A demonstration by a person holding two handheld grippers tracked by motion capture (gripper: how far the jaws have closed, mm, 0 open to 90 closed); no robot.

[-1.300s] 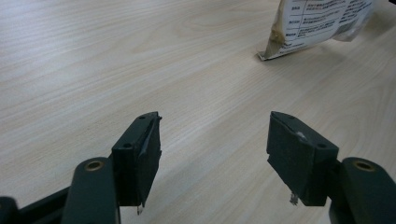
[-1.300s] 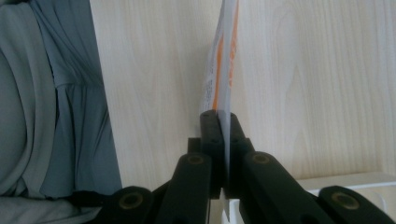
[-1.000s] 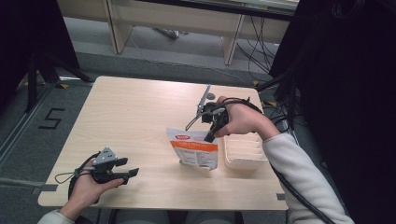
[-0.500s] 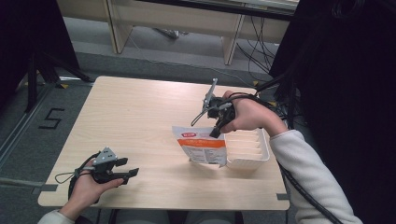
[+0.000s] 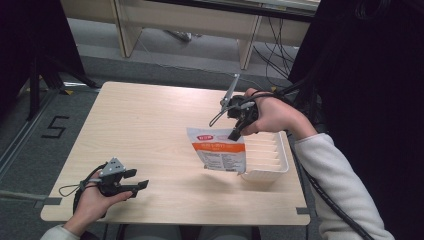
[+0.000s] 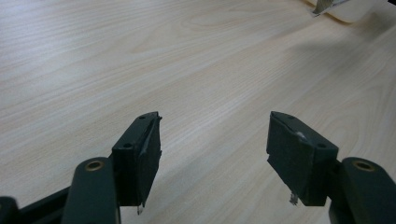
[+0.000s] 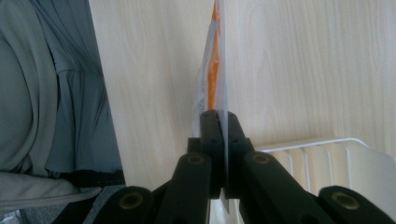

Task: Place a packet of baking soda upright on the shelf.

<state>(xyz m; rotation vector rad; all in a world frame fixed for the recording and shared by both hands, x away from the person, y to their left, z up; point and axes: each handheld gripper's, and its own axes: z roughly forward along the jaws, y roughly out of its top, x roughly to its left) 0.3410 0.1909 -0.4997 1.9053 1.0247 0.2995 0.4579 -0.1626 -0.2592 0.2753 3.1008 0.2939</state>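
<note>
Evenly lit tabletop, dark surroundings, soft close-up focus.

In the high view the table (image 5: 150, 130) is bright under overhead light while the upper right and upper left of the frame fall almost black; the pouch (image 5: 218, 150) throws a faint shadow below it. The left gripper view is slightly hazy, with a soft grey shadow across the upper right. In the right gripper view the jaws at the bottom centre are blurred and the pouch edge (image 7: 215, 70) smears upward.

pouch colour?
White pouch with an orange band and a red label at the top; clearest in the high view.
</note>
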